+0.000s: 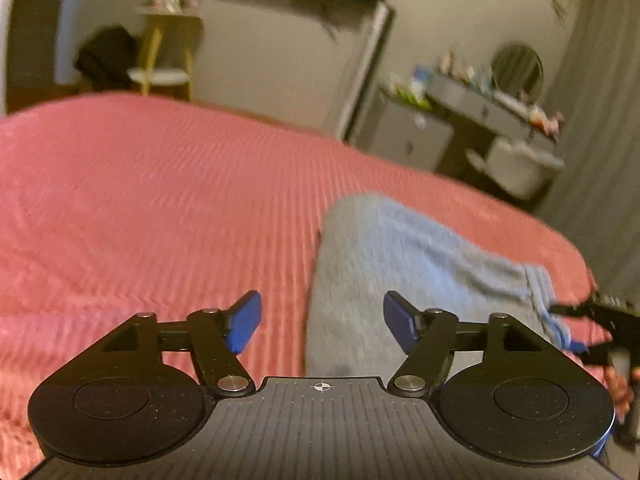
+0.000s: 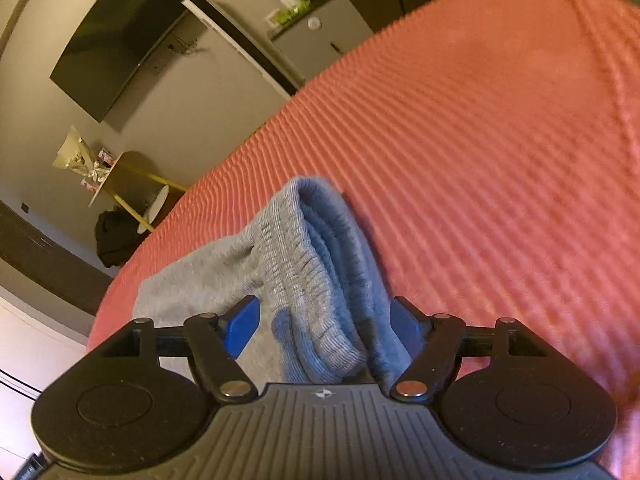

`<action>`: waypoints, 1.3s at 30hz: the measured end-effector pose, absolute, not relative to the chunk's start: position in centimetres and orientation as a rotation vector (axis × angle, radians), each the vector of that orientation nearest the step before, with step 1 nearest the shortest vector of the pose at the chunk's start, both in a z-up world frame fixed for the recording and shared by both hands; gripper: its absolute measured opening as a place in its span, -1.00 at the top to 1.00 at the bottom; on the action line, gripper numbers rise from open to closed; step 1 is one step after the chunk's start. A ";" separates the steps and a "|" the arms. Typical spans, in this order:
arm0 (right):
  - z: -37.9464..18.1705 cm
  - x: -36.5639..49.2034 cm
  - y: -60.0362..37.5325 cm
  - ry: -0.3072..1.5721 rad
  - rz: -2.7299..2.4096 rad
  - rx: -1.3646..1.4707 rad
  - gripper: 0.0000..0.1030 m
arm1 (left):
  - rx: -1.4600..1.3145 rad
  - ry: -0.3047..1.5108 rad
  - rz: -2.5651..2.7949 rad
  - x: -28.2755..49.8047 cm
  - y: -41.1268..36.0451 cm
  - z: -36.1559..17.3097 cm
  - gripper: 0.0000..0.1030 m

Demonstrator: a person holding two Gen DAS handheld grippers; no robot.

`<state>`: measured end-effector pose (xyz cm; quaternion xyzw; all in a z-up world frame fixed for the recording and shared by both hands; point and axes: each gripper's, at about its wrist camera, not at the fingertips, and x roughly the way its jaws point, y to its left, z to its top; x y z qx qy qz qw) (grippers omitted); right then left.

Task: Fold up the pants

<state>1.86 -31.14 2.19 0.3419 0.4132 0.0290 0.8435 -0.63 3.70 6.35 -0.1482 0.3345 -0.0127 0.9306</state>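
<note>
No brand or writing can be read anywhere. The pants point(image 2: 304, 280), soft grey-blue fleece with a ribbed, gathered waistband, lie folded on the bed's pink blanket point(image 2: 500, 140), whose plush surface runs in fine ridges. The right gripper point(image 2: 324, 326) stands wide with the waistband between its blue pads, not pressed, and the left gripper point(image 1: 322, 322) is wide and empty above the pants' edge.

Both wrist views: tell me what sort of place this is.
Most likely a bedroom. The grey pants lie on a bed with a ribbed pink bedspread, a cluttered vanity desk with a round mirror stands beyond it, and a dark flat screen hangs on the wall.
</note>
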 end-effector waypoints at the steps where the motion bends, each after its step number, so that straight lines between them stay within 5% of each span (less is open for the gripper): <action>1: 1.8 2.1 -31.0 0.883 0.068 0.730 -0.41 | -0.319 0.724 -0.062 0.2 3.4 5.7 -0.44; 15: -0.5 4.6 -31.0 0.980 0.084 0.774 -0.77 | -0.371 0.931 -0.136 8.7 1.9 -0.7 -0.49; 21: -3.1 6.8 -31.3 1.070 0.186 0.828 -0.93 | -0.522 0.992 -0.250 11.0 2.9 -3.1 -0.78; 26: -3.4 8.3 -30.6 1.064 0.280 0.793 -0.92 | -0.557 1.001 -0.299 13.1 2.6 -4.0 -0.85; 27: -3.4 8.4 -30.3 1.055 0.284 0.776 -0.79 | -0.563 0.992 -0.303 13.4 2.5 -4.1 -0.85; 28: -3.2 8.9 -29.9 1.044 0.281 0.754 -0.45 | -0.565 0.980 -0.302 13.7 2.3 -4.2 -0.82; 30: -2.8 9.1 -29.5 1.028 0.280 0.736 -0.26 | -0.546 0.949 -0.312 13.7 1.8 -4.1 -0.58; 33: -3.1 9.4 -29.7 1.032 0.290 0.770 -0.27 | -0.540 0.935 -0.348 13.7 1.9 -4.2 -0.38; 39: -3.7 10.4 -28.9 1.044 0.322 0.732 -0.61 | -0.600 0.954 -0.343 14.3 2.4 -5.0 -0.48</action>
